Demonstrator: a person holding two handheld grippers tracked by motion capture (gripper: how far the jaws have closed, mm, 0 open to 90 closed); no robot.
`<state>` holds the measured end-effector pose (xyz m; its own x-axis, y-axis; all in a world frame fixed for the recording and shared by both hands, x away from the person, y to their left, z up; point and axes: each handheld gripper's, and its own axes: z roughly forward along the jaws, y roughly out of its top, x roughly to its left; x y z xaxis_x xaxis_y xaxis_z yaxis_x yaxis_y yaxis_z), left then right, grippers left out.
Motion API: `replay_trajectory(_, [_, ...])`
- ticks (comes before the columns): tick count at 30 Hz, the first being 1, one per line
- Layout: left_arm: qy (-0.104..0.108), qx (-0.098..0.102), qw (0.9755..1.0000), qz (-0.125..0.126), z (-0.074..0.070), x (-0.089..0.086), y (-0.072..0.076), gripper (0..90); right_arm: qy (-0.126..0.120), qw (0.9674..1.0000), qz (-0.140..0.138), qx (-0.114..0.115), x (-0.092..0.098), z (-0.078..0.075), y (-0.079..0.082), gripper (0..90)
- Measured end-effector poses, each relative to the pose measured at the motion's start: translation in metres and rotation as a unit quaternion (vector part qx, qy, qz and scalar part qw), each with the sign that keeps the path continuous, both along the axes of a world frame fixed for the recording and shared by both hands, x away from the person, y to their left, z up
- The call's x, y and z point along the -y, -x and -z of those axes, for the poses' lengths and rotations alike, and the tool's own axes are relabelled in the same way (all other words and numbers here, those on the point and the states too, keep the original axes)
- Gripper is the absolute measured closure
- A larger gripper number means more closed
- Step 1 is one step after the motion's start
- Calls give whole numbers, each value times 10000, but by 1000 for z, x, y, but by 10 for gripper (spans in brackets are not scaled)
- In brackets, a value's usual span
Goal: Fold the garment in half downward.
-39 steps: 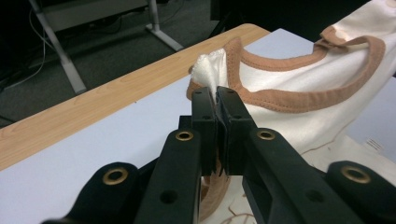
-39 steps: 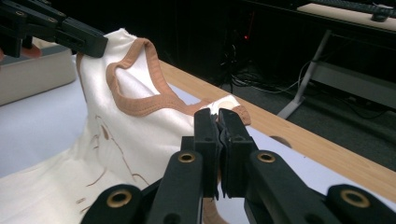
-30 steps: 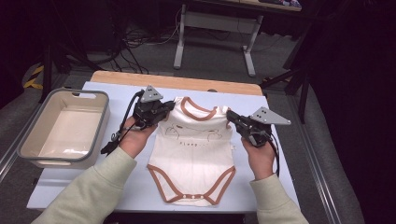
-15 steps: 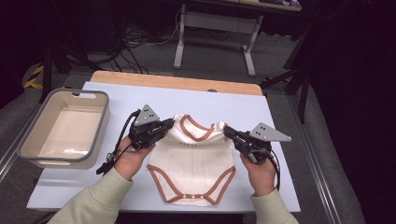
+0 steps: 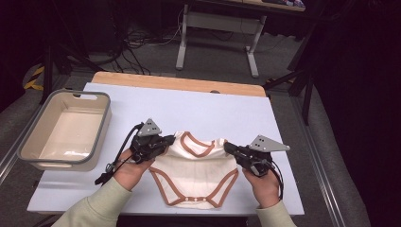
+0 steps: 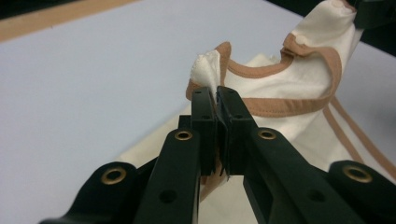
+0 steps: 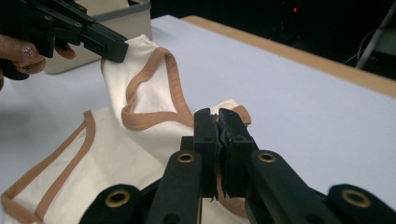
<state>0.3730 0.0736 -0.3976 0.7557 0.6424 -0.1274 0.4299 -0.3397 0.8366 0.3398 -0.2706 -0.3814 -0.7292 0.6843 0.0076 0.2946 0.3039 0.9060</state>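
A little white baby bodysuit (image 5: 194, 165) with brown edges lies on the pale blue table (image 5: 236, 113), near the person's side and about in the middle. Its bottom part with the snaps lies flat on the table and points toward the person. Its top part with the round neck hole is lifted up a bit and folds over toward the bottom. The left gripper (image 5: 166, 140) is shut tight on the left shoulder of the bodysuit. In the left gripper view, a small bit of white cloth (image 6: 208, 70) pokes out above the two black jaws, which are pressed together on it. The right gripper (image 5: 228, 147) is shut tight on the right shoulder of the bodysuit. In the right gripper view, the brown edge (image 7: 236, 114) sits right at the tips of the closed jaws, and the other gripper (image 7: 112, 49) shows farther off, biting the other shoulder. The cloth hangs stretched between the two grippers. A person's left hand (image 5: 130, 170) and right hand (image 5: 262, 187) hold the grippers, with light green sleeves (image 5: 99, 208) behind them. A grey and cream bin (image 5: 97, 137) sits on the table to the left, well apart from the bodysuit.
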Motion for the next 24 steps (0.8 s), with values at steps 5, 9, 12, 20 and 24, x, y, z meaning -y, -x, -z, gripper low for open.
replay_trajectory(5, [-146,-292,9994,65,15,-3,1,860,94,9992,-105,-379,0,16,-1,865])
replay_trajectory(9, [-264,-615,9976,158,24,-5,3,855,154,9972,-169,-712,1,27,-2,864])
replay_trajectory(12, [-360,-970,9943,259,34,-7,2,784,218,9944,-266,-996,2,35,-4,859])
replay_trajectory(20, [-85,-1159,9929,266,34,-15,-8,579,496,9912,-85,-1226,9,42,-14,581])
replay_trajectory(24, [-251,-978,9945,287,35,-11,-17,567,567,9920,-121,-1122,6,37,-21,584])
